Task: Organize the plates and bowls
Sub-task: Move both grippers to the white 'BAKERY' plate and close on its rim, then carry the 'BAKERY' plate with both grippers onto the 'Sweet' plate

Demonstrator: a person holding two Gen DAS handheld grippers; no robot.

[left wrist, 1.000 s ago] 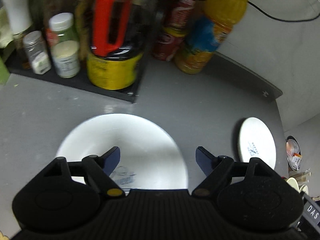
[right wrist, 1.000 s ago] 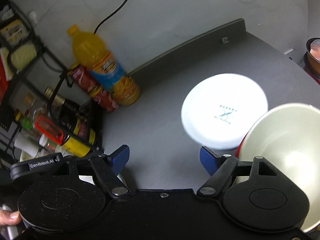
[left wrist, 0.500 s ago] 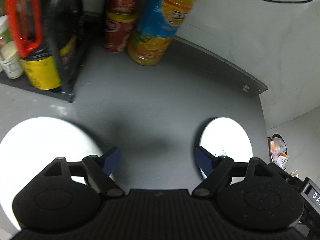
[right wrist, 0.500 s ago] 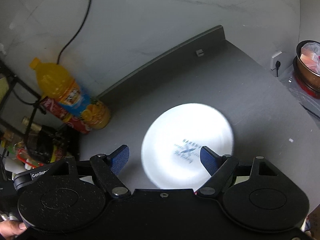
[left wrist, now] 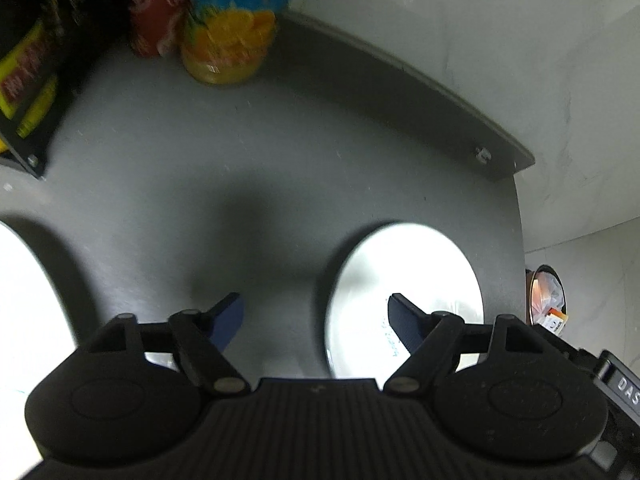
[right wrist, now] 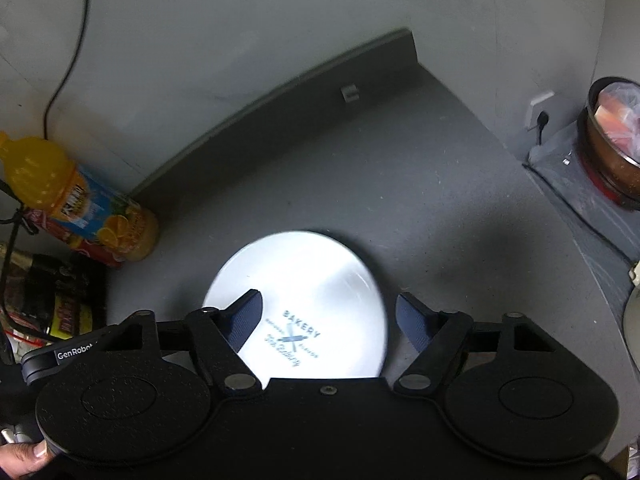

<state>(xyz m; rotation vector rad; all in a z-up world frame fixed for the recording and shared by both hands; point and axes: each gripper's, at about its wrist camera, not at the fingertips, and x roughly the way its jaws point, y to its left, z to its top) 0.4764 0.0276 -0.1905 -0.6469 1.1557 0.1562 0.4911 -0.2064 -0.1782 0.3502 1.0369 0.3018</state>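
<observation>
Over the small plate, both grippers closing in for a pick-up.

Ahead of the left gripper, jaws apart and empty, having just narrowed a little, the small plate lies flat on the grey counter, under its right finger; a larger white dish sits off to its left. Between the right gripper's fingers the same plate lies centred; its jaws have just been closing but grip nothing. Next, I judge, a jaw must catch the rim. Beyond stand a juice bottle and pale wall.
</observation>
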